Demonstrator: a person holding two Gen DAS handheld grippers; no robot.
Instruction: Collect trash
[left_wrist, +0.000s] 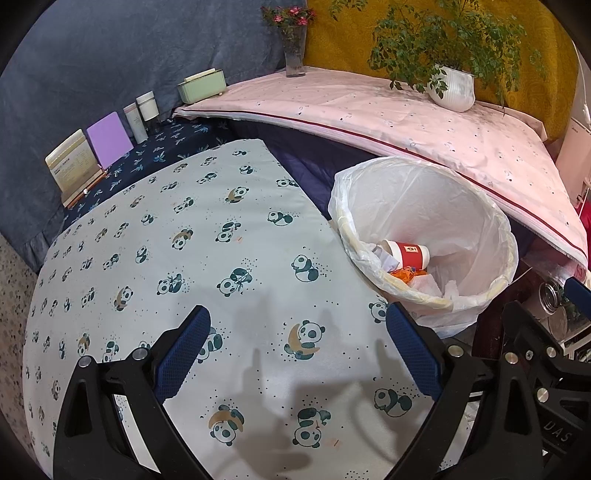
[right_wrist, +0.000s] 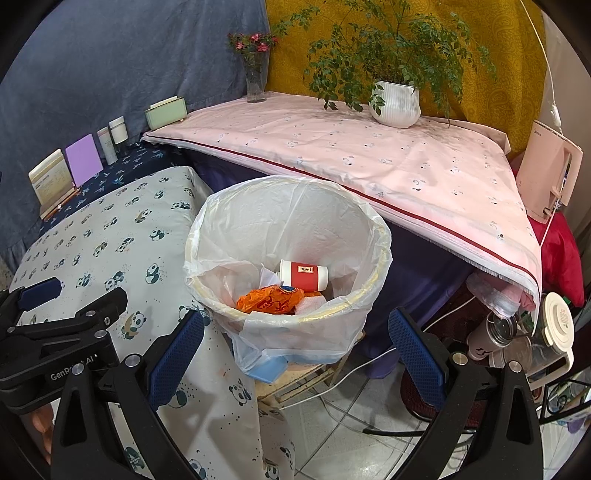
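Both tools — left tool (left_wrist: 297, 349), right tool (right_wrist: 295, 343) — wide open, empty (red cup (right_wrist: 303, 274) inside lined bin (right_wrist: 384, 254)).

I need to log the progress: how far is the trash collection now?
Looks nearly done. The lined trash bin already holds a red paper cup, an orange wrapper and white paper scraps. Both the left hand-held gripper and the right hand-held gripper are open and empty. No trash shows on the panda tablecloth, so little seems left.
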